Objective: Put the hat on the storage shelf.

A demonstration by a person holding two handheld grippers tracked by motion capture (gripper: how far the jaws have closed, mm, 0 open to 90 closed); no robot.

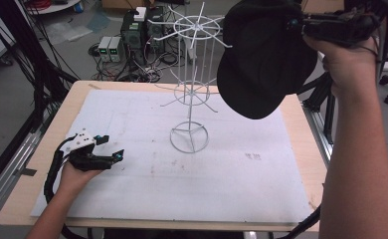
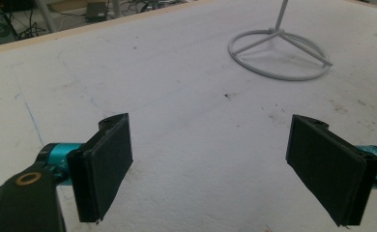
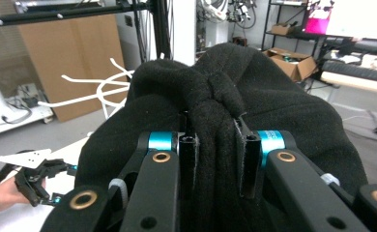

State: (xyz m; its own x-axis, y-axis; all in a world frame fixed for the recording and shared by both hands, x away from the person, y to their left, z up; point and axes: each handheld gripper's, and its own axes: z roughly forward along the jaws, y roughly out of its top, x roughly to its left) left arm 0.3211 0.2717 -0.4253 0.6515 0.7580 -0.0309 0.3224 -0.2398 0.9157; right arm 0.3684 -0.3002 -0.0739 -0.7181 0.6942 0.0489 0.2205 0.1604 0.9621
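Note:
A black fleece cap hangs in the air at the upper right, just right of the white wire stand's top spokes. My right gripper is shut on the cap's crown; in the right gripper view the fabric bunches between the two jaws, and the stand's white arms show behind it to the left. My left gripper rests low over the white mat at the left, open, with nothing between its pads. The stand's ring base lies ahead of it.
A white mat covers most of the wooden table. Computers and tangled cables sit on the floor behind the table. A black frame runs along the left edge, and a tripod leg stands at the right.

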